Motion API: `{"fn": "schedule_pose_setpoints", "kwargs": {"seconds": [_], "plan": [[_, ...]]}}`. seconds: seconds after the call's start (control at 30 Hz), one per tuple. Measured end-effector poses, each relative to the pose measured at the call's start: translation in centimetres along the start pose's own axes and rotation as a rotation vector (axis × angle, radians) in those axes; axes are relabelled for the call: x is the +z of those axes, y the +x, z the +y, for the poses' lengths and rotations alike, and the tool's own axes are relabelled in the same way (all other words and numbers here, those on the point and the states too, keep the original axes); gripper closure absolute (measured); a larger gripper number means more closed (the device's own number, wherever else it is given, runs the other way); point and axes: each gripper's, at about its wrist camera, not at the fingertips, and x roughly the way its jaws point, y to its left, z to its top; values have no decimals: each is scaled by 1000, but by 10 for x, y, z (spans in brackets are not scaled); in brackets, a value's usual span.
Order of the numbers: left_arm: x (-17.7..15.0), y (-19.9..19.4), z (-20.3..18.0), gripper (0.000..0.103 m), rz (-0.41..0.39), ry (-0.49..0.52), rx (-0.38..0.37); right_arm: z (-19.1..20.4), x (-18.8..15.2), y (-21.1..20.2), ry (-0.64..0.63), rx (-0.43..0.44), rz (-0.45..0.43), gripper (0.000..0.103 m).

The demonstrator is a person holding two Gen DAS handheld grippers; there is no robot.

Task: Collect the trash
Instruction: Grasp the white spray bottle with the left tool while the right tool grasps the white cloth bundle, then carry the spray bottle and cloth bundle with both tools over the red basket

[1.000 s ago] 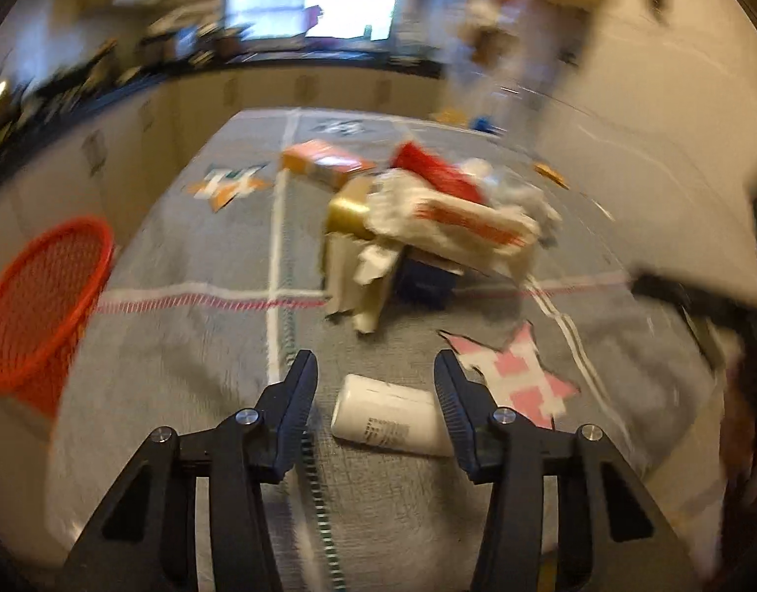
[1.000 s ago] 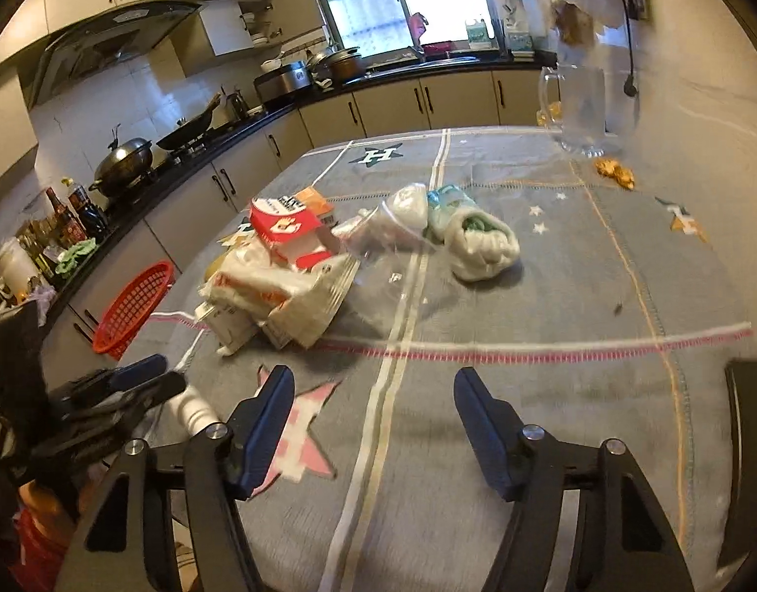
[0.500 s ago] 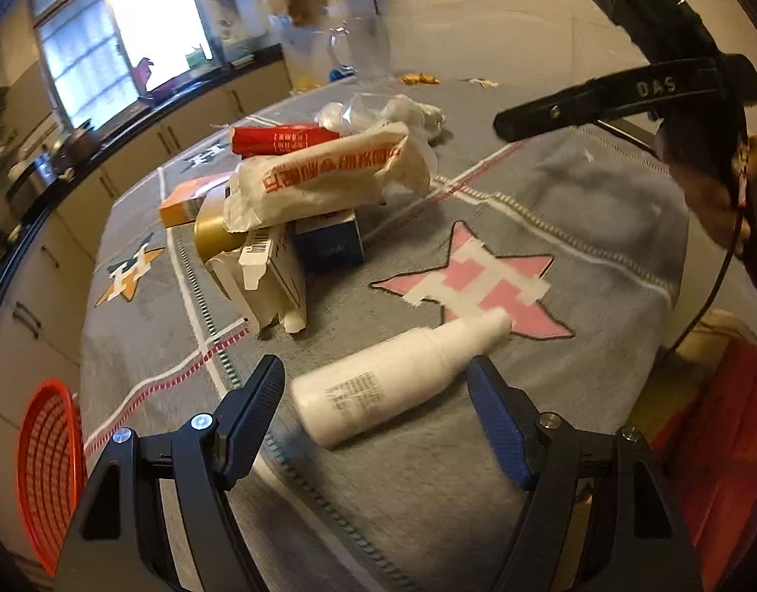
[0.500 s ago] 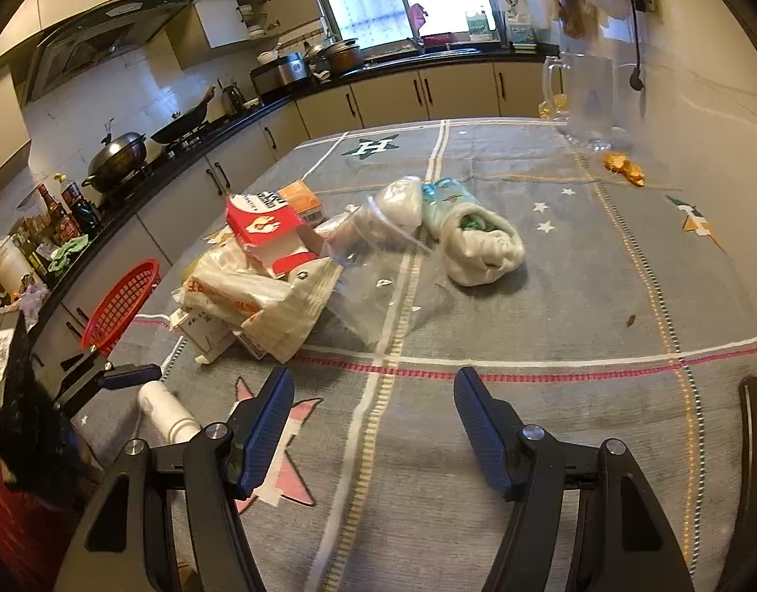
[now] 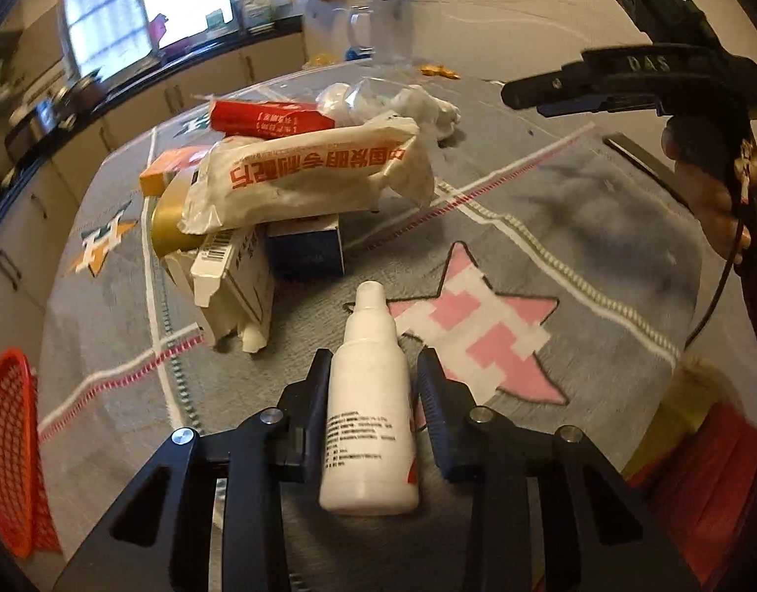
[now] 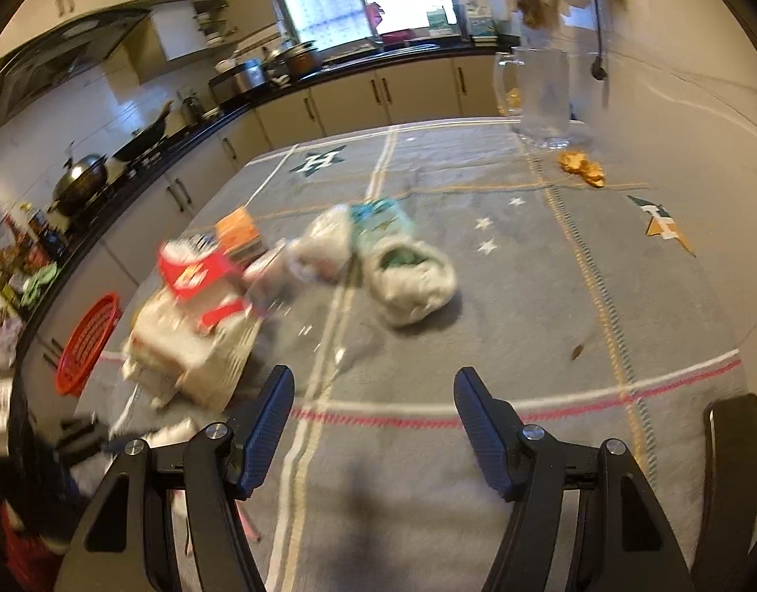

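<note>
Through my left wrist camera, my left tongs (image 5: pixel 371 370) pointed steeply down at the grey tablecloth (image 5: pixel 600 227), and the white bottle (image 5: pixel 368 409) lay lengthwise between the two fingers, nozzle pointing away from me. The jaws had just been closing in on it; the left finger sat against the bottle's side, while the right one looked close beside it, and I could not tell whether it truly pressed (the edge there was blurred). Just beyond the bottle's nozzle stood the heap of trash: a white wrapper (image 5: pixel 309 182) with red print draped over a blue box (image 5: pixel 304 251), a gold tin (image 5: pixel 169 222) and a torn white carton (image 5: pixel 230 286), with a red box (image 5: pixel 265 118) on top at the back. To the right of the bottle a pink star (image 5: pixel 482 335) was stitched into the cloth. Far left of the bottle, off the table's edge, hung the red basket (image 5: pixel 11 454). Up to the right of the heap my other hand (image 5: pixel 699 187) gripped the handle of the second tool.

Through my right wrist camera, my right tongs (image 6: pixel 373 424) hovered over the cloth with the jaws spread wide and nothing between them. The same heap, blurred here, lay ahead and to their left, a crumpled white bag (image 6: pixel 413 281) ahead of them, and the red basket showed further left beyond the heap. A glass jug (image 6: pixel 541 98) stood at the table's far end.
</note>
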Motion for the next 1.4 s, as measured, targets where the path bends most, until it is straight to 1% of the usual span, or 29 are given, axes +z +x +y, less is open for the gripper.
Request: {"fn": "schedule_pose_setpoints", "kwargs": {"seconds": [0.07, 0.1, 0.13, 0.27, 0.4, 0.5, 0.6, 0.63, 0.67, 0.7, 0.73, 0.77, 0.8, 0.87, 1.0, 1.1, 1.17, 1.2, 1.27, 1.33, 1.4], "plan": [[1, 0, 1, 70, -11, -59, 6, -6, 12, 7, 9, -13, 1, 31], [2, 1, 1, 71, -16, -77, 14, -9, 19, 12, 17, -25, 6, 31], [1, 0, 1, 74, -22, -98, 23, -13, 26, 18, 36, -27, 9, 31], [-4, -4, 1, 74, -47, -168, 29, -31, 49, 45, 131, -25, 35, 31], [-7, -5, 1, 74, -62, -216, 23, -41, 57, 71, 186, -27, 68, 31], [-7, -8, 0, 74, -76, -236, 14, -47, 57, 89, 234, 11, 103, 31], [-7, -6, -7, 74, -89, -225, 24, -50, 56, 97, 270, 61, 104, 30], [-7, -6, -8, 74, -91, -225, 24, -50, 55, 98, 271, 81, 96, 36], [-6, -5, -8, 74, -95, -225, 23, -48, 54, 98, 263, 107, 92, 57], [-6, -6, -9, 74, -101, -225, 22, -45, 54, 98, 255, 131, 96, 64], [-6, -8, -12, 74, -112, -223, 23, -43, 53, 96, 249, 126, 90, 68], [-5, -9, -12, 74, -121, -222, 25, -42, 52, 92, 243, 119, 73, 80], [-5, -11, -13, 74, -130, -221, 27, -40, 52, 87, 237, 121, 61, 84], [-5, -16, -15, 74, -150, -222, 28, -38, 49, 76, 237, 120, 34, 85], [-4, -22, -15, 74, -174, -226, 25, -36, 38, 44, 229, 89, -57, 85], [-2, -28, -13, 74, -196, -233, 37, -29, 32, 15, 206, 40, -144, 85], [-3, -37, -8, 74, -224, -245, 40, -20, 30, -7, 182, 25, -204, 85], [-3, -42, -5, 74, -236, -253, 41, -14, 30, -15, 168, 32, -222, 85], [-4, -55, 3, 74, -260, -268, 69, 3, 32, -30, 125, 64, -247, 85], [-5, -66, 13, 74, -281, -286, 101, 26, 31, -42, 70, 118, -257, 85], [-8, -80, 30, 74, -302, -324, 129, 53, 31, -46, 12, 172, -250, 85]]}}
